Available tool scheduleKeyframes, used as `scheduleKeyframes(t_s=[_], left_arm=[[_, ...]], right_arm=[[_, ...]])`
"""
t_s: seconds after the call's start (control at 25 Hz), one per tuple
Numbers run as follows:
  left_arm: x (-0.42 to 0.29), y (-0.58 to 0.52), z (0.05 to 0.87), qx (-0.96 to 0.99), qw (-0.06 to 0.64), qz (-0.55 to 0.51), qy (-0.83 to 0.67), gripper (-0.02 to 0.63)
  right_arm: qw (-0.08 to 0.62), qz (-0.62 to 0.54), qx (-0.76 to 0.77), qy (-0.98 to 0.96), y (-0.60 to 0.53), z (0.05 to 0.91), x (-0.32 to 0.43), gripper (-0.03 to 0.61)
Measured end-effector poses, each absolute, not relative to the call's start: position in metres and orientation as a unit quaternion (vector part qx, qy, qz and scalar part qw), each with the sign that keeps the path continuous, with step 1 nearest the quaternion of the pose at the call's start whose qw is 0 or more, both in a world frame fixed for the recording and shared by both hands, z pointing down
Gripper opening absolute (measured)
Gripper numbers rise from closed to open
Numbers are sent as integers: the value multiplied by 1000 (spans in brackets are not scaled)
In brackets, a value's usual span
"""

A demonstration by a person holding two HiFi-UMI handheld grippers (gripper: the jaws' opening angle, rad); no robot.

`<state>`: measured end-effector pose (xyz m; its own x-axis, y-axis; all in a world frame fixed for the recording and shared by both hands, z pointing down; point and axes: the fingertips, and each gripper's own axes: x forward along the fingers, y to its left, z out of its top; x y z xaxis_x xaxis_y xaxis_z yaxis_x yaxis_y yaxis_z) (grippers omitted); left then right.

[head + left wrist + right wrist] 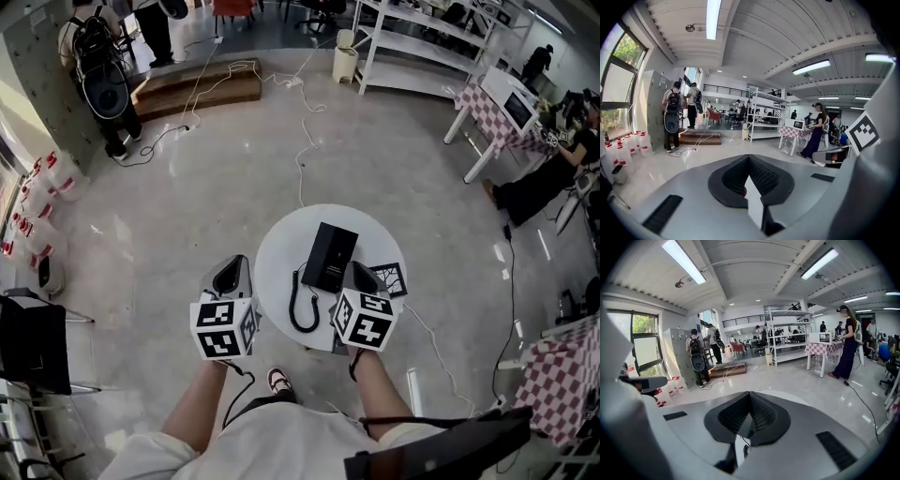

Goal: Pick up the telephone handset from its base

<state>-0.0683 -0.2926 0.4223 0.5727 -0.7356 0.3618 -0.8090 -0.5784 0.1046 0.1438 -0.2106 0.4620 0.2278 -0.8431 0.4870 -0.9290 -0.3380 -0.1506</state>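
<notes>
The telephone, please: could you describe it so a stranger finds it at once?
Find the small round white table in the middle of the grey floor. On it lies a black rectangular telephone, the only thing trailing a curly black cord.

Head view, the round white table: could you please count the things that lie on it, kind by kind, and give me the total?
telephone: 1
curly cord: 1
patterned card, partly under the right gripper: 1
Total: 3
</notes>
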Motion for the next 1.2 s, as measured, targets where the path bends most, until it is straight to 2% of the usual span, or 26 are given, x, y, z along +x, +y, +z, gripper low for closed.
scheduleKeyframes(t_s=[0.72, 1.2], left_arm=[[-20, -296, 474, 900, 172, 177, -360, 8], [-32, -283, 502, 881, 188, 196, -388, 8]], right_arm=[[107, 286, 824, -477, -157, 492, 176, 23], [111, 291, 812, -493, -159, 508, 180, 23]])
